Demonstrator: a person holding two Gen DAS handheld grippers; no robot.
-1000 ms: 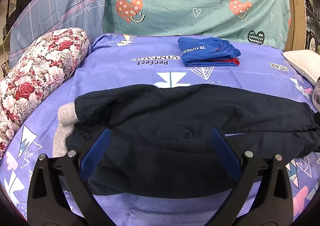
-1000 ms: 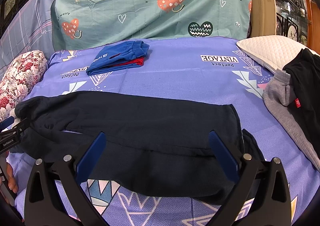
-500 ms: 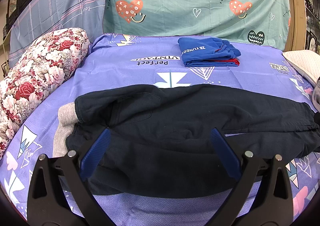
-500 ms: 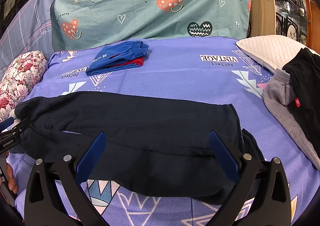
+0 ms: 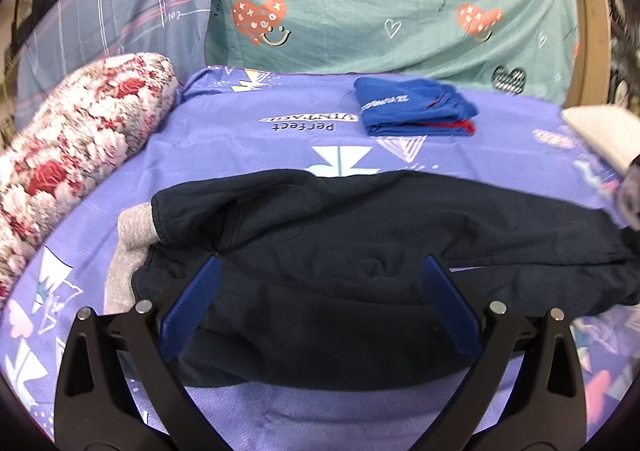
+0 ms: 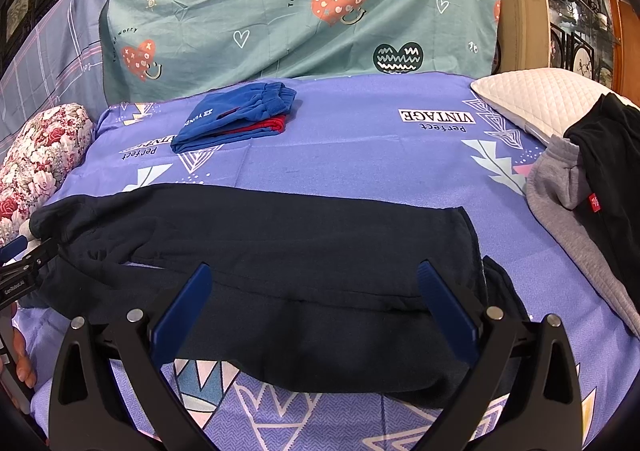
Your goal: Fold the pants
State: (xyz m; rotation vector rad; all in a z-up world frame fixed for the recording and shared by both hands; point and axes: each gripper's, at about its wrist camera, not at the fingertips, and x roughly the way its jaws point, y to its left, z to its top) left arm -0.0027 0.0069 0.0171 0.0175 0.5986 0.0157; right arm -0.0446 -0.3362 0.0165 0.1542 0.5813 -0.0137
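Observation:
Dark navy pants (image 5: pixel 360 243) lie flat across the purple bedsheet (image 5: pixel 248 147), folded lengthwise, waist end at the left with a grey lining (image 5: pixel 134 227) showing. My left gripper (image 5: pixel 320 271) is open and empty, hovering over the waist half. In the right wrist view the pants (image 6: pixel 300 251) stretch left to right, with the leg cuffs near the right. My right gripper (image 6: pixel 314 275) is open and empty over the leg half. The left gripper's tip (image 6: pixel 24 267) shows at the far left edge there.
A folded blue and red garment (image 5: pixel 416 111) lies at the back of the bed. A floral bolster (image 5: pixel 72 147) is at the left. A white pillow (image 6: pixel 536 99) and a pile of grey and black clothes (image 6: pixel 592 187) lie at the right.
The left wrist view has shifted slightly and blurred, so the left gripper is moving a little. The pants and right gripper stay put.

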